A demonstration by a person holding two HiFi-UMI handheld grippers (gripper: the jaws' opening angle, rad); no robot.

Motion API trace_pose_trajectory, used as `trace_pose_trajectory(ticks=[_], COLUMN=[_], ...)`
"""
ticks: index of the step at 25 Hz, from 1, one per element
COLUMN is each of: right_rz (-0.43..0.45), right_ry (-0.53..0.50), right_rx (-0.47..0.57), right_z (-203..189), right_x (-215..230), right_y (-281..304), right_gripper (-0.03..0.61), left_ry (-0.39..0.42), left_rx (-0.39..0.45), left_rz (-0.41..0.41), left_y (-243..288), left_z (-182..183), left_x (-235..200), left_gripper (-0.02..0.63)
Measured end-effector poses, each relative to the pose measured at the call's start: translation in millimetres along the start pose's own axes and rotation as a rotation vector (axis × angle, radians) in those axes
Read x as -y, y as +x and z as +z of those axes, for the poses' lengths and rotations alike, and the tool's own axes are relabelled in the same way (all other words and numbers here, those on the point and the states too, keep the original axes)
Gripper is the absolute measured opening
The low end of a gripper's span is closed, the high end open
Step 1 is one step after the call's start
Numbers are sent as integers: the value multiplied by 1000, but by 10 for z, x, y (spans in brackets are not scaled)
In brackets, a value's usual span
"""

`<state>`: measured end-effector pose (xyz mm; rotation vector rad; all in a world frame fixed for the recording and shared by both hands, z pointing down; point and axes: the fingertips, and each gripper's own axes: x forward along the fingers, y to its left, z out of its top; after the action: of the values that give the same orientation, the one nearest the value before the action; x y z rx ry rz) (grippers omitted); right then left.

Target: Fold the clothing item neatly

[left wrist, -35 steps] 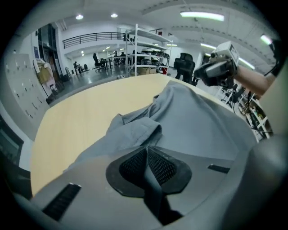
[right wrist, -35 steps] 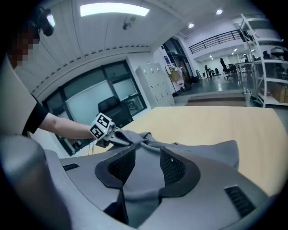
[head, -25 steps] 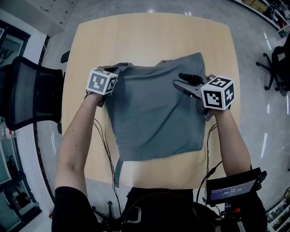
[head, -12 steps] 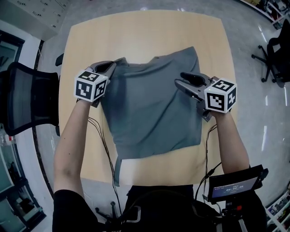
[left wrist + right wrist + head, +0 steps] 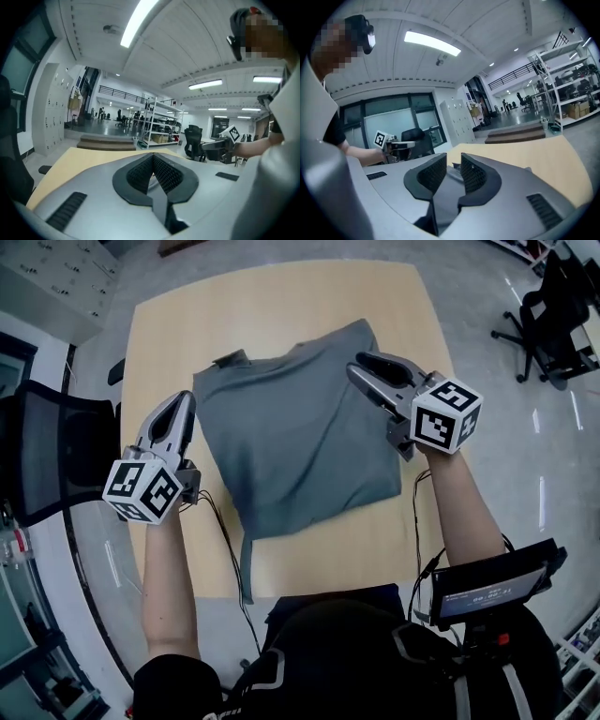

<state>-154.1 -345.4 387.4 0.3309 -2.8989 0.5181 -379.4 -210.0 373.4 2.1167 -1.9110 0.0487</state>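
wood table (image 5: 281, 306) under grey shirt (image 5: 300, 446); glossy grey floor (image 5: 525, 465), mesh chair (image 5: 52, 456)

Bare tabletop (image 5: 281, 306) beyond the shirt (image 5: 300, 446); office chair (image 5: 47, 456) crowds the left edge

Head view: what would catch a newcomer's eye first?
A grey shirt lies askew on the wooden table. The left claw, shut and empty, hovers beside its left edge. The right claw, jaws apart but just closing with nothing between them, hangs over its right edge.
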Motion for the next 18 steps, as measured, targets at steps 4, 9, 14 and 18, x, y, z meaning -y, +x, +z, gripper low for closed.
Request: trace_pose_trajectory(ticks=[4, 9, 14, 18], right_rz=[-42, -91, -125, -138], right_ry=[-46, -78, -113, -123], right_rx=[49, 76, 77, 79], right_z=[223, 326, 318, 252], right_x=[-469, -959, -1451, -1714], right_y=[-280, -577, -828, -1001], right_gripper=[18, 9, 9, 11], left_ry=[43, 15, -19, -1], left_rx=[84, 156, 182, 193], left_rz=[9, -27, -80, -112], left_y=[-644, -1255, -1741, -1980], left_z=[164, 263, 228, 195], left_x=[391, 814, 1162, 1422], left_gripper=[0, 1, 0, 0])
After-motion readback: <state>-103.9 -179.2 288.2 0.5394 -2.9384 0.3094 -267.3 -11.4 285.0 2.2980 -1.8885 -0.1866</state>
